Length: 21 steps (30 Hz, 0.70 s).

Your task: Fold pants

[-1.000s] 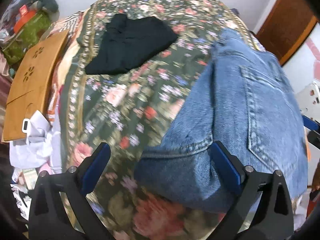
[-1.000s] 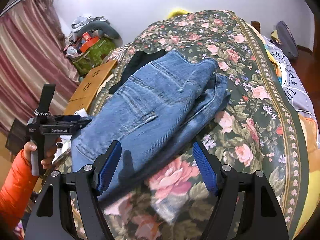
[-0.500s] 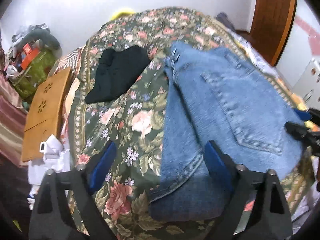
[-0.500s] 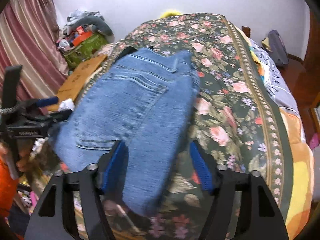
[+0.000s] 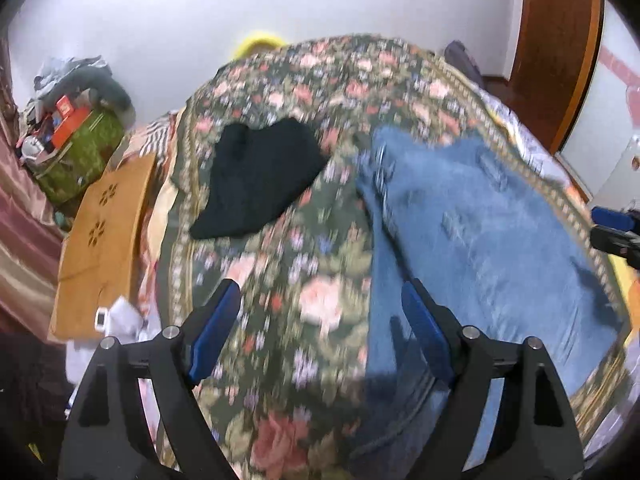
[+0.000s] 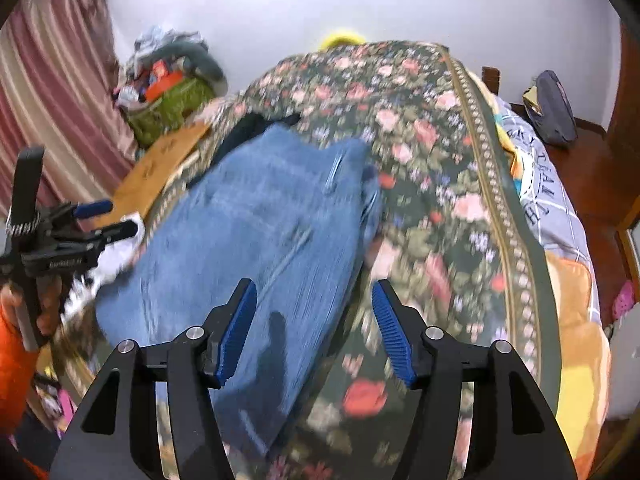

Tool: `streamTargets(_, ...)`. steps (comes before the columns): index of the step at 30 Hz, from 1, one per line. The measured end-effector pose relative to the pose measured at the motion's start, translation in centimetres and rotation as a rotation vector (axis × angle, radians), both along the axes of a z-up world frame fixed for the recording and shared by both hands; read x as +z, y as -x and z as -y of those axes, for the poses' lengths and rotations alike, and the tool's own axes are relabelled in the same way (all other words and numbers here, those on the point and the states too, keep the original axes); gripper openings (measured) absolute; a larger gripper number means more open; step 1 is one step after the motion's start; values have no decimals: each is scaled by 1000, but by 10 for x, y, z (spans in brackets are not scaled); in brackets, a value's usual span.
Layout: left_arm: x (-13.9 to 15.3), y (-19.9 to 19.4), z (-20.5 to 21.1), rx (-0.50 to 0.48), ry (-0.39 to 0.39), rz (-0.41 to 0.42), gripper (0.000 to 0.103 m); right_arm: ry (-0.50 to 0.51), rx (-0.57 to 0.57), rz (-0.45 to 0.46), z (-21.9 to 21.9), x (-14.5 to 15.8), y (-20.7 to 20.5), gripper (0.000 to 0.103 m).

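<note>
Fingers of the left gripper point(image 5: 320, 328) are seen spread wide above the bed point(image 5: 320, 92), with nothing pinched between them; only the floral bedspread point(image 5: 288, 264) shows in the gap, and the blue pad of the right-hand finger point(image 5: 424, 332) stands over the near left edge of the jeans point(image 5: 480, 240), whether touching cannot be told. Jaws of this gripper have just been closing a little. The jeans are laid folded on the bedspread, back pocket up, beside a black garment point(image 5: 260, 180) that lies apart to their left.

Fingers of the right gripper point(image 6: 314, 332) are held moderately apart and have also just been closing; the near end of the jeans point(image 6: 260, 240) is seen under and between them, but no pad is seen pressing on the denim. The left gripper point(image 6: 96, 220) is visible at the far left edge of the jeans, held by a hand point(image 6: 44, 308) with an orange sleeve point(image 6: 12, 364).
</note>
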State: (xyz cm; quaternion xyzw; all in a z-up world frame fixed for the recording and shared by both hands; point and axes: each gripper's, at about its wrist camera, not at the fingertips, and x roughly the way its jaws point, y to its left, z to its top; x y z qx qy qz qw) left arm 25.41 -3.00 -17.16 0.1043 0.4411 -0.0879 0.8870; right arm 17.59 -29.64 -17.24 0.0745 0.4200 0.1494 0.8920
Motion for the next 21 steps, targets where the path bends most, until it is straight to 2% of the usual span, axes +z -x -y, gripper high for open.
streamTargets(4, 12, -33, 13, -10, 35, 32, 86, -32, -33, 17, 8, 1, -32, 56)
streamTargets(7, 13, -60, 24, 2, 28, 64, 86, -46, -44, 11, 10, -5, -57, 56)
streamTargets(12, -1, -106, 45, -37, 51, 4, 86, -62, -17, -33, 7, -24, -101, 55)
streamTargets(16, -24, -128, 65, -123, 79, -103, 86, -52, 44, -98, -3, -41, -128, 47)
streamTargets(18, -38, -132, 77, -144, 33, -132, 86, -49, 63, -126, -8, -50, -136, 43)
streamTargets(20, -52, -131, 85, -159, -20, -136, 87, -66, 79, -140, -11, -58, -140, 29)
streamTargets(21, -56, -130, 85, -159, -35, -126, 87, -67, 83, -134, -12, -60, -140, 26)
